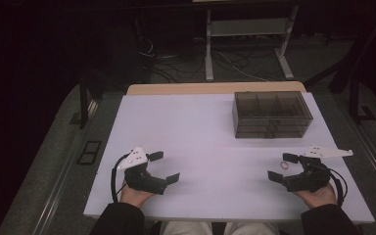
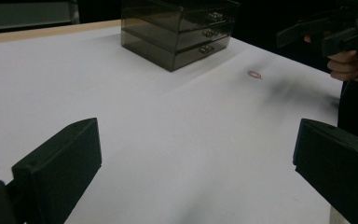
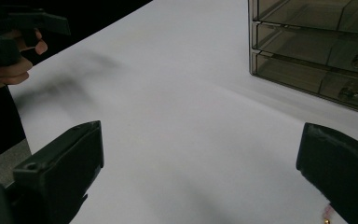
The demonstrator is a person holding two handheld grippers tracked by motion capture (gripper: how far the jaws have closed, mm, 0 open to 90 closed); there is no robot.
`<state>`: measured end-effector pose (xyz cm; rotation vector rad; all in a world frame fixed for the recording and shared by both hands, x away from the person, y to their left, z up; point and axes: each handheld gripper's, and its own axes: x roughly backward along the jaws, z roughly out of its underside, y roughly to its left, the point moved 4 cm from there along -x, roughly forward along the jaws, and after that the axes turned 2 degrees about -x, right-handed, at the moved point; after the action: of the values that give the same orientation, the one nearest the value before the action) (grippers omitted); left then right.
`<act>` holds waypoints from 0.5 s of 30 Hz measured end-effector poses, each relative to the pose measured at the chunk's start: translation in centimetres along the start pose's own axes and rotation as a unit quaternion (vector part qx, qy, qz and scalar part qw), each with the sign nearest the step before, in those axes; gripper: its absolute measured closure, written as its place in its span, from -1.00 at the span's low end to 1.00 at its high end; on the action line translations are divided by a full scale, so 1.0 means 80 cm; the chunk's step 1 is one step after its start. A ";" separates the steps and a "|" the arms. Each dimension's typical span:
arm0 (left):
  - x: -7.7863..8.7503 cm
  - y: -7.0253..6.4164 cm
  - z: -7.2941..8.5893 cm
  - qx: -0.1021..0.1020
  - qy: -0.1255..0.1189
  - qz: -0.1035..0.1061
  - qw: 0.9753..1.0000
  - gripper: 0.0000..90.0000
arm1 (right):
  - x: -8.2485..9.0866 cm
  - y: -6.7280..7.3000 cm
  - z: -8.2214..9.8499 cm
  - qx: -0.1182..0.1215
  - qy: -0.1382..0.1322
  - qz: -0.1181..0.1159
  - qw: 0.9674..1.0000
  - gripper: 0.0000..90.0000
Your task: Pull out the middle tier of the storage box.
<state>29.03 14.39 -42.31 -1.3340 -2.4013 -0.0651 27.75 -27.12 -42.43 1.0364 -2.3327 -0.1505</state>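
A smoky clear drawer box (image 1: pixel 271 114) with three stacked drawers stands at the far right of the white table (image 1: pixel 200 142); it shows too in the left gripper view (image 2: pixel 179 30) and the right gripper view (image 3: pixel 317 51). A small ring (image 1: pixel 284 165) lies on the table beside the right gripper's jaws, and appears as a thin loop (image 2: pixel 255 74) in the left gripper view. My left gripper (image 1: pixel 165 168) rests near the front left, open, nothing between its jaws. My right gripper (image 1: pixel 282 167) rests near the front right, open and empty.
A white metal stand (image 1: pixel 247 34) and loose cables (image 1: pixel 186 61) lie on the floor beyond the table. A wooden edge (image 1: pixel 215 88) runs along the table's far side. Dark floor flanks both sides.
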 end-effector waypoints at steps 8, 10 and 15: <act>0.000 -0.001 -0.001 -0.001 -0.002 0.000 1.000 -1.00 | 0.002 0.001 0.000 -0.006 0.005 -0.001 1.000 -1.00; 0.000 -0.001 -0.001 0.000 -0.003 0.000 1.000 -1.00 | 0.003 0.002 -0.001 -0.009 0.007 -0.002 1.000 -1.00; 0.000 -0.001 -0.001 0.001 -0.003 -0.001 1.000 -1.00 | 0.003 0.003 0.000 -0.008 0.011 -0.006 1.000 -0.97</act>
<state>28.96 14.36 -42.23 -1.3327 -2.4076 -0.0592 27.48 -27.12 -42.29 1.0382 -2.3014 -0.1616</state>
